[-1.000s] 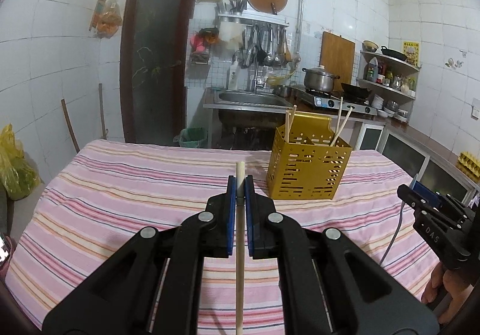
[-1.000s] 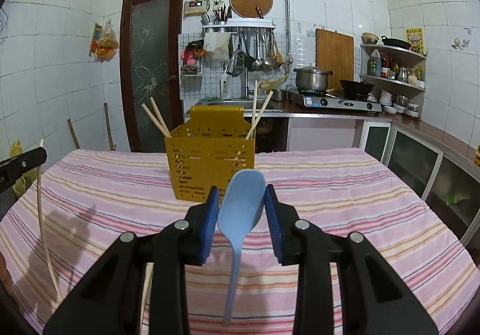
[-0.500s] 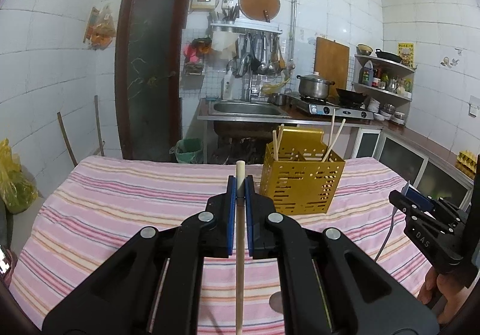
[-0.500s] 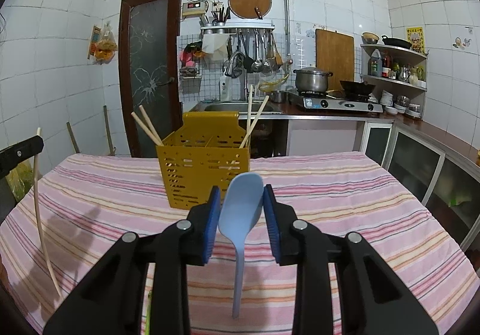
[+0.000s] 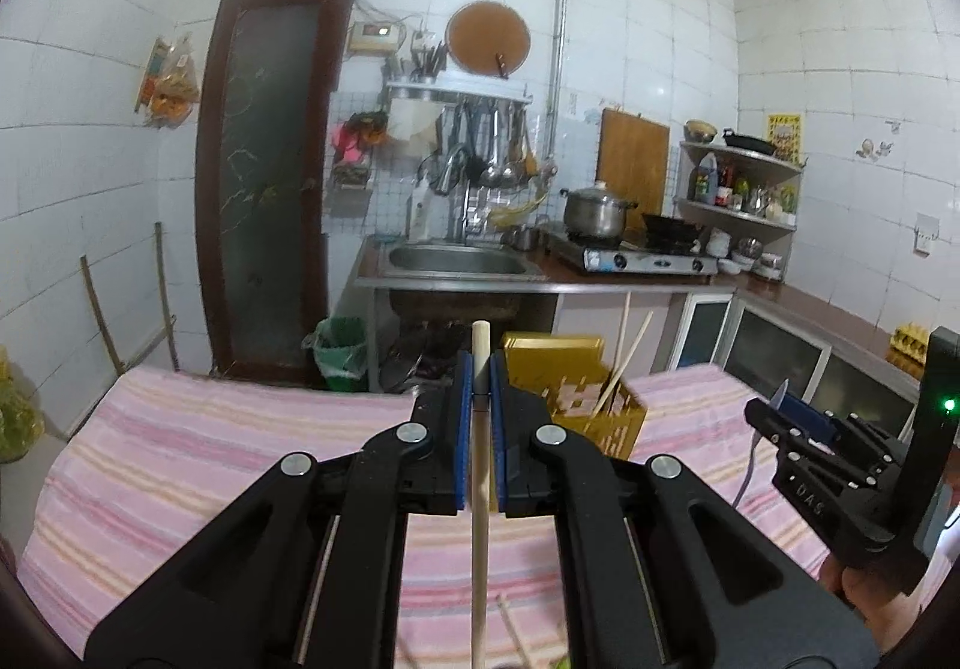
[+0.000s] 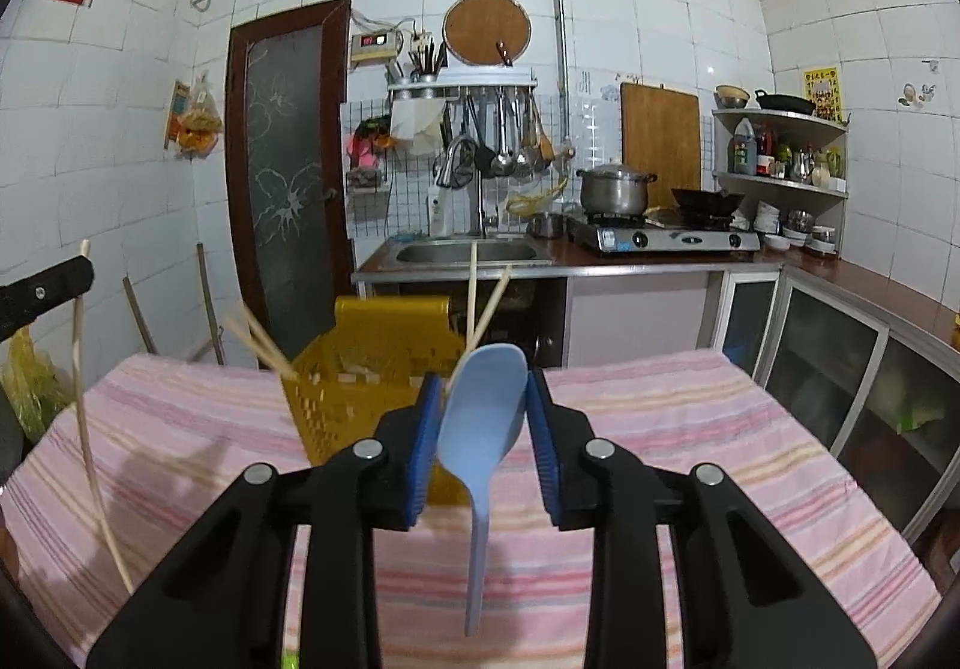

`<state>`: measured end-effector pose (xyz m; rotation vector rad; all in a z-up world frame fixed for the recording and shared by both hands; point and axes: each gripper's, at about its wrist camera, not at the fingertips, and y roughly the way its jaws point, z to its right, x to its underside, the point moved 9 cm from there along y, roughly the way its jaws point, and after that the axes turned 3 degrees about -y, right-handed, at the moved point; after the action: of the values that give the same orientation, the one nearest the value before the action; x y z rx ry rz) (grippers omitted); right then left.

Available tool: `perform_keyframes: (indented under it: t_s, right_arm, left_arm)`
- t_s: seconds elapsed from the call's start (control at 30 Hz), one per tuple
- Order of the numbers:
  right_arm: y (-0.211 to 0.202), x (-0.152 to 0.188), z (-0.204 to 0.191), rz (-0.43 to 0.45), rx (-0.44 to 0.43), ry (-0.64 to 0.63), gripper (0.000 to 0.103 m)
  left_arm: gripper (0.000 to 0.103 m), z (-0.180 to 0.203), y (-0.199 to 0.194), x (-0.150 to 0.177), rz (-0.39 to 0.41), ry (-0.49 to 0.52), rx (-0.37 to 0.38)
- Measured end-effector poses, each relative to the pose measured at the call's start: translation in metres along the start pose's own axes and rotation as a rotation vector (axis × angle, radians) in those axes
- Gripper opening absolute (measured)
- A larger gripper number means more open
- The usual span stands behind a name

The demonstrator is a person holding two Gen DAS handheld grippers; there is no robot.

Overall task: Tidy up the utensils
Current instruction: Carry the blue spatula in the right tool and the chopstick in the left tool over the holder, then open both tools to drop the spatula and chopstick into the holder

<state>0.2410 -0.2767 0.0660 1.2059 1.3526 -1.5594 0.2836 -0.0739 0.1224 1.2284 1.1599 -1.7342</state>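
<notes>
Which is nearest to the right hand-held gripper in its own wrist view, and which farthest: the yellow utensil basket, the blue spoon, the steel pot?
1. Blue spoon: clamped in the right hand-held gripper.
2. Yellow utensil basket: just behind, slightly left, on the striped table.
3. Steel pot: far back, on the stove, right of the sink.

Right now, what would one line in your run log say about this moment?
left hand-held gripper: shut on wooden chopstick | right hand-held gripper: shut on blue spoon | yellow utensil basket: ahead on striped cloth

Striped table (image 6: 690, 429), yellow utensil basket (image 6: 336, 405)
</notes>
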Motion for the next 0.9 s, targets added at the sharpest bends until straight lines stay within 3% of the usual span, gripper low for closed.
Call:
perform_keyframes:
  t_s: [0.33, 0.47, 0.67, 0.9]
  right_arm:
    - [0.020, -0.093, -0.001, 0.129, -0.010, -0.015, 0.029]
    - [0.036, -0.118, -0.004, 0.166, -0.012, -0.018, 0.029]
    - [0.075, -0.129, -0.002, 0.182, -0.030, 0.009, 0.029]
    - [0.134, -0.091, -0.006, 0.115, -0.057, 0.023, 0.029]
  left_arm:
    - [0.004, 0.046, 0.042, -0.097, 0.168, -0.012, 0.078]
    - [0.004, 0.052, 0.070, -0.116, 0.206, -0.031, 0.073]
    - [0.004, 0.059, 0.126, -0.119, 0.224, -0.031, 0.056]
    - [0.004, 0.050, 0.178, -0.069, 0.171, -0.009, 0.000]
